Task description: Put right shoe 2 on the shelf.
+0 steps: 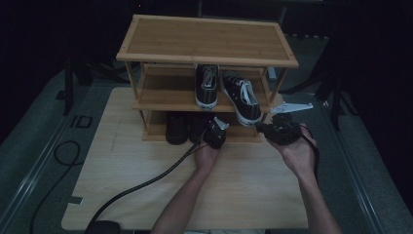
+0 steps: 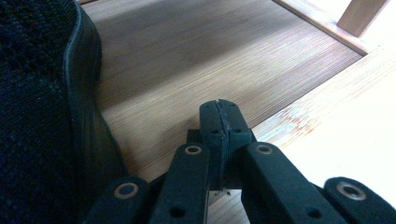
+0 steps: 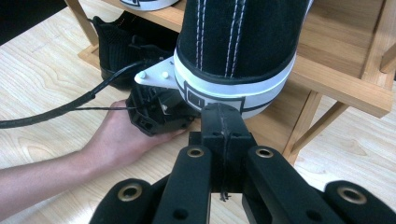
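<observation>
Bamboo shoe rack (image 1: 207, 41), three tiers, sits upper centre of the high view on a light wood table (image 1: 146, 185). Left to right: a pair of black knit shoes (image 1: 178, 127) on the bottom shelf, centre-left of the frame, dark and hard to separate, two as far as I can tell. Just right of them the left gripper (image 1: 215, 132), held in the left hand (image 1: 207, 157), jaws pressed together with nothing between them; in the left gripper view its tips (image 2: 220, 122) hover over the bottom shelf board, with a black knit shoe's side and rubber sole (image 2: 42, 116) along the left edge of the frame. Middle shelf: two black canvas sneakers with white rubber soles, white laces and white stitching. The first sneaker (image 1: 207, 85) sits straight at centre; the second sneaker (image 1: 242, 97) is angled, heel overhanging the shelf front. Right of centre, the right gripper (image 1: 272, 129) in the right hand (image 1: 298, 151), jaws also closed on nothing; in the right gripper view its tips (image 3: 223, 123) sit right at the overhanging sneaker's white heel band (image 3: 233, 91), contact unclear. Counts: one rack, two sneakers, two black shoes, two grippers.
</observation>
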`<act>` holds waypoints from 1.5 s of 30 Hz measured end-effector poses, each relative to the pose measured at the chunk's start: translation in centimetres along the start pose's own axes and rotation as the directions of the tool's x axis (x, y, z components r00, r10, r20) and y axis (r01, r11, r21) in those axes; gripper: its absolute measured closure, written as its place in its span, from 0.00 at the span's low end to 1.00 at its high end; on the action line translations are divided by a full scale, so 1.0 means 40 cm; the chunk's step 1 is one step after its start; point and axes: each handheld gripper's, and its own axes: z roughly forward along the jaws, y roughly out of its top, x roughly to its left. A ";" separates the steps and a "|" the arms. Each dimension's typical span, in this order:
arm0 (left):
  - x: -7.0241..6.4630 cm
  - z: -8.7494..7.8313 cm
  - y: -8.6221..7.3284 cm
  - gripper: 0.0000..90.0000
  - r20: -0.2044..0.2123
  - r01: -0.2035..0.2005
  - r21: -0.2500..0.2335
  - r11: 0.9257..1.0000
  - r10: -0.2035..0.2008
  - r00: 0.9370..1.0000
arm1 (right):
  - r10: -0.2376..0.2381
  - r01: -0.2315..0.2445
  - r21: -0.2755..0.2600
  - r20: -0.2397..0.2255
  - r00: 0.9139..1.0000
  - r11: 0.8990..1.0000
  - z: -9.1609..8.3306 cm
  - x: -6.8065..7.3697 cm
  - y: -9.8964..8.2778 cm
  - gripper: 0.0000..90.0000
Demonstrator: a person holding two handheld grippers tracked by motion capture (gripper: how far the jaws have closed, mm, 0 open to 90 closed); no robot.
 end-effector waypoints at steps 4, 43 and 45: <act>0.000 0.000 0.000 1.00 0.001 -0.001 -0.001 1.000 0.001 1.000 | -0.004 0.004 -0.002 -0.008 1.000 1.000 0.006 0.003 0.003 1.00; 0.000 0.003 0.002 1.00 0.001 0.002 0.003 1.000 -0.002 1.000 | -0.028 0.029 0.010 -0.018 0.999 1.000 0.056 0.002 0.042 1.00; 0.000 0.003 0.002 1.00 0.001 0.002 0.004 1.000 -0.002 1.000 | -0.028 0.028 0.008 -0.009 1.000 1.000 0.054 -0.001 0.042 1.00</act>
